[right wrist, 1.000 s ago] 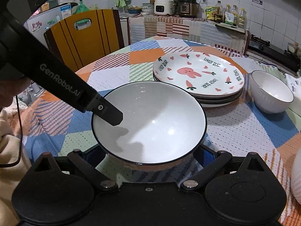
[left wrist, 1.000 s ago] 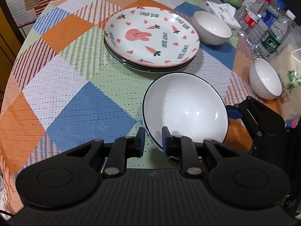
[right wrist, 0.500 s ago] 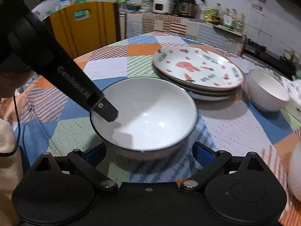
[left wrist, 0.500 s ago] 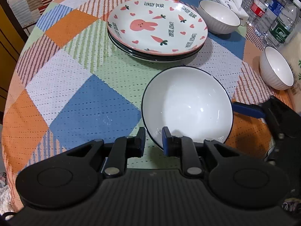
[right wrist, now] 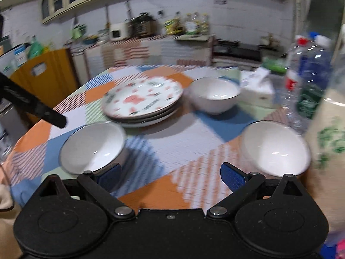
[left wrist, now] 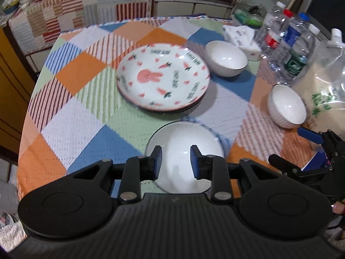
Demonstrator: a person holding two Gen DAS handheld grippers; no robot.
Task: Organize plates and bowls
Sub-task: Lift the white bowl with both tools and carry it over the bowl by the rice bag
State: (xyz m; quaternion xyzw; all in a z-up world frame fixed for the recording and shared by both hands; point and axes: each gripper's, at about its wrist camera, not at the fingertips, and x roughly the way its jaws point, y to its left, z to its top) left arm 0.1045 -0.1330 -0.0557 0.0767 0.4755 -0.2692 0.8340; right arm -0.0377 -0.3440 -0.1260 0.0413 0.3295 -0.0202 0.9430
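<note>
The left gripper [left wrist: 175, 158] is hovering with its jaws parted over the large white bowl [left wrist: 183, 149], which is sitting on the checked tablecloth [left wrist: 71, 108] just beside the rabbit plate stack [left wrist: 163, 79]. The right gripper [right wrist: 170, 173] is gaping wide, holding nothing, near a small ribbed bowl [right wrist: 275, 147].

Light: I see bright indoor light from above; glints in the bowls [right wrist: 273, 149].
Shadows: soft, under the plates [left wrist: 163, 77].
Blur: my right view smears heavily; left mildly.
Edges: fisheye bends the tabletop [left wrist: 71, 116].
</note>
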